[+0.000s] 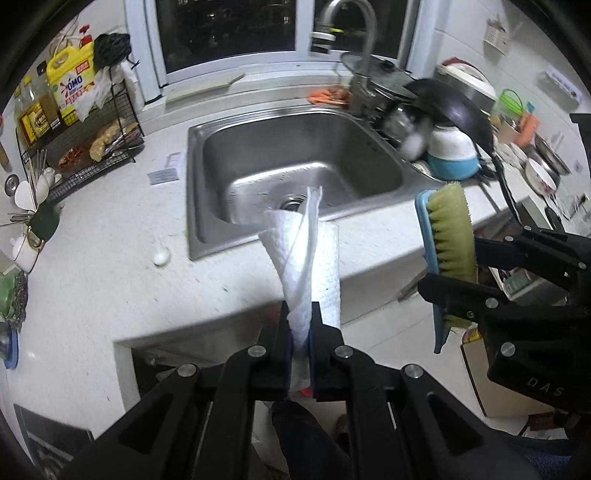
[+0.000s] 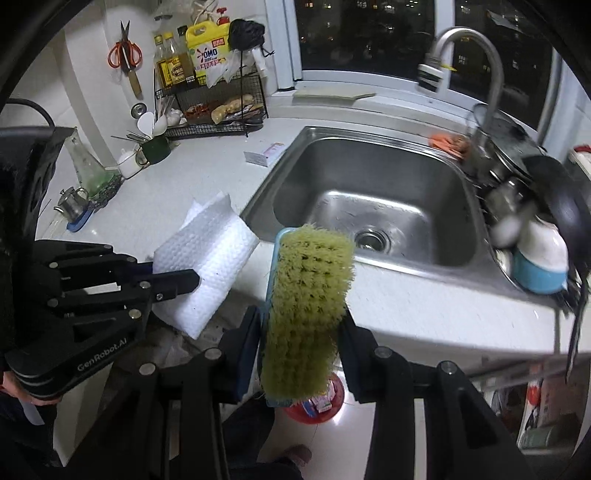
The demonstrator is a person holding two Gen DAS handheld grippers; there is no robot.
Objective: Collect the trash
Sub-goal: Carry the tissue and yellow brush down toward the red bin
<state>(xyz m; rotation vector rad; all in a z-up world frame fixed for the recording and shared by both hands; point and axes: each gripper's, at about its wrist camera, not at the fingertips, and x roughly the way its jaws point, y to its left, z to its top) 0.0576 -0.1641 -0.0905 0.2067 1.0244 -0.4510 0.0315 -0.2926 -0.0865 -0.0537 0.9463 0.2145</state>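
Note:
My left gripper (image 1: 300,314) is shut on a folded white paper towel (image 1: 306,258), which sticks up from between the fingers in front of the sink. From the right wrist view the same towel (image 2: 207,258) shows as a flat folded sheet held by the left gripper (image 2: 195,282). My right gripper (image 2: 301,325) is shut on a scrubbing brush (image 2: 308,295) with a blue back and yellow-green bristles. The brush (image 1: 448,243) and the right gripper (image 1: 452,280) also appear at the right of the left wrist view. Below the brush a red bin (image 2: 325,402) stands on the floor, partly hidden.
A steel sink (image 1: 295,162) sits in the white counter (image 1: 110,258), with a tap (image 1: 354,33) behind it. Pots, a black pan (image 1: 454,107) and a blue-and-white pot (image 1: 452,155) are stacked right of it. A wire rack (image 1: 92,140) with bottles stands left. A small white object (image 1: 161,256) lies on the counter.

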